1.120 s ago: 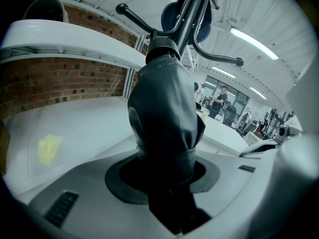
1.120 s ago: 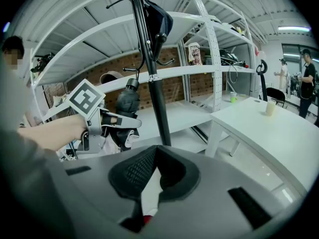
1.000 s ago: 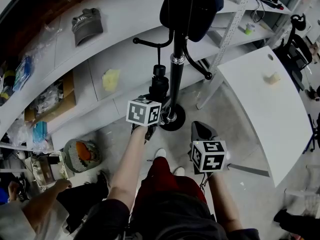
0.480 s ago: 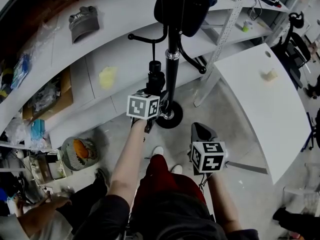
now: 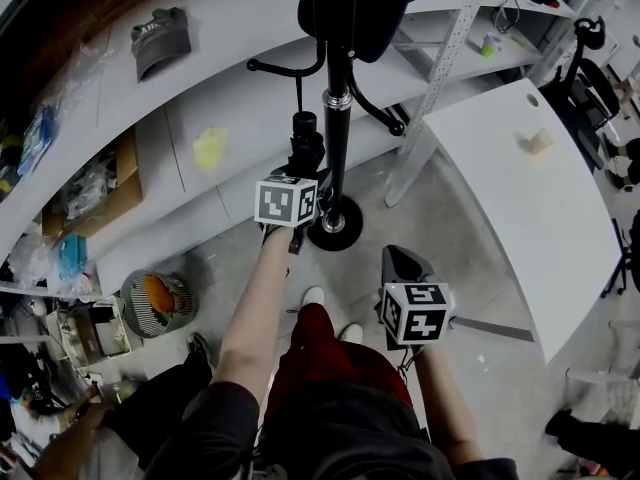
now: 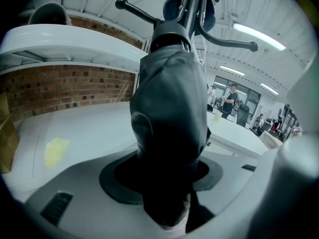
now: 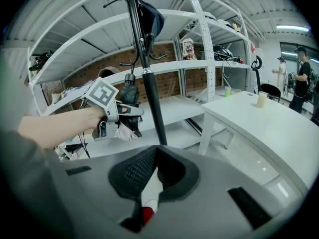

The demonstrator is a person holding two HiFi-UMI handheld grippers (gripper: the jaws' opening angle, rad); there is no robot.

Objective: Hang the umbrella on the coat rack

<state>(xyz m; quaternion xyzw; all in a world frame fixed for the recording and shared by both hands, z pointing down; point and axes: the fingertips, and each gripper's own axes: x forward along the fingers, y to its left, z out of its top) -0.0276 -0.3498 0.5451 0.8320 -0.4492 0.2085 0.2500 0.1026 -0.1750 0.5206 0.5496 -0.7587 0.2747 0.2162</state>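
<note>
While left claw [image 5: 302, 168] widens round umbrella [image 6: 169, 113] | coat rack pole [image 5: 335, 148] just beside; right claw [image 7: 154, 149] closed

Head view looks steeply down on the rack [image 5: 336, 143]; left gripper view faces up it closely, right one from farther.

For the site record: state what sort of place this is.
Probably a workshop or lab storeroom. It has cluttered white metal shelving, a bare brick wall behind the shelves, and a long white worktable standing beside them.
</note>
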